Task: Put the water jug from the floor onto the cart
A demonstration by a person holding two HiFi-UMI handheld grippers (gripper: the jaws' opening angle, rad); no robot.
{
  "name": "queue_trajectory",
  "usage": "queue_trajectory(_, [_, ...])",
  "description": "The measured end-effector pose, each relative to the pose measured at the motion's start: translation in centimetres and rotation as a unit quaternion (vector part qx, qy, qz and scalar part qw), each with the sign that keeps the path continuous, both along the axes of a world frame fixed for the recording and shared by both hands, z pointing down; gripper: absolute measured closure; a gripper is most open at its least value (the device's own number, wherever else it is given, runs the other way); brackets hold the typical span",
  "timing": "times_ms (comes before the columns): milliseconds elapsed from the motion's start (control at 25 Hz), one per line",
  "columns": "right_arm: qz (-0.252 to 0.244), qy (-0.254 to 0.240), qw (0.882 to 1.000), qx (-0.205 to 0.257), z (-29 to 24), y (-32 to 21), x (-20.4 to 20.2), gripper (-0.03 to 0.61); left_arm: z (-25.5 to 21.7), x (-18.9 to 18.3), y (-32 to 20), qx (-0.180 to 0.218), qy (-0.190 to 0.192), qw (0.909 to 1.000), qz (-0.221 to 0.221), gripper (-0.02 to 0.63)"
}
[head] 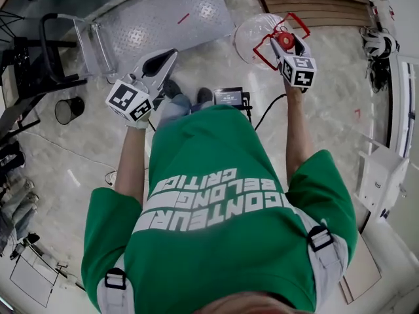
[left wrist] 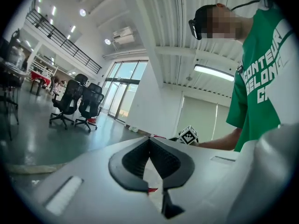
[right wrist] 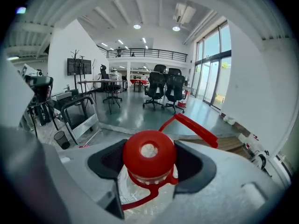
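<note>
water jug (head: pixel 251 34) right of cart (head: pixel 163 19)

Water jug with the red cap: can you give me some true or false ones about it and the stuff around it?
The right hand-held gripper is shut on the water jug at its red cap. True.
The water jug stands on the cart. False: it hangs from the gripper, beside the cart.
The left hand-held gripper holds a cup. False: its jaws are together, empty.
The person's shirt is green. True.
</note>
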State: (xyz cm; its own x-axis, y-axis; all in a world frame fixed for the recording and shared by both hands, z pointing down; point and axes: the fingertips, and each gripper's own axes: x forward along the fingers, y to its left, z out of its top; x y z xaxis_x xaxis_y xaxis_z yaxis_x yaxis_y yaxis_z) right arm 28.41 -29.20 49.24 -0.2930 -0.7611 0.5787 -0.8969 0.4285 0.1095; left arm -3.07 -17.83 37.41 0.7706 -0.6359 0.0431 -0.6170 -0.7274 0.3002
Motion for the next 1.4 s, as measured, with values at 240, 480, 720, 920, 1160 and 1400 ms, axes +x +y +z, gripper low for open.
queue_trajectory(240, [-0.022,0.006,1.000,0.012,-1.8,-3.2,-4.3,0.281,0.2,-5.0,-1.0,-0.006,0.004,0.9995,-0.030,0.601])
queue_trajectory(480, [-0.035,0.005,0.999,0.012,-2.4,-5.7,-8.5,0.281,0.1,-9.8,-2.0,-0.005,0.007,0.9984,-0.056,0.601])
queue_trajectory(720, [-0.048,0.007,0.999,0.003,-1.8,-7.9,-13.8,0.281,0.8,-15.4,-3.2,-0.007,0.015,0.9970,-0.076,0.601])
queue_trajectory(920, [-0.076,0.011,0.997,0.002,-1.9,-9.6,-18.0,0.281,1.1,-18.3,-3.8,-0.006,0.022,0.9955,-0.092,0.601])
queue_trajectory(1160, [-0.109,0.010,0.994,-0.007,-0.7,-12.2,-23.4,0.281,1.9,-21.6,-4.9,-0.020,0.022,0.9936,-0.108,0.601])
queue_trajectory(1400, [-0.147,-0.002,0.989,-0.017,1.0,-14.6,-25.7,0.281,1.7,-21.3,-6.0,-0.026,0.010,0.9917,-0.126,0.601])
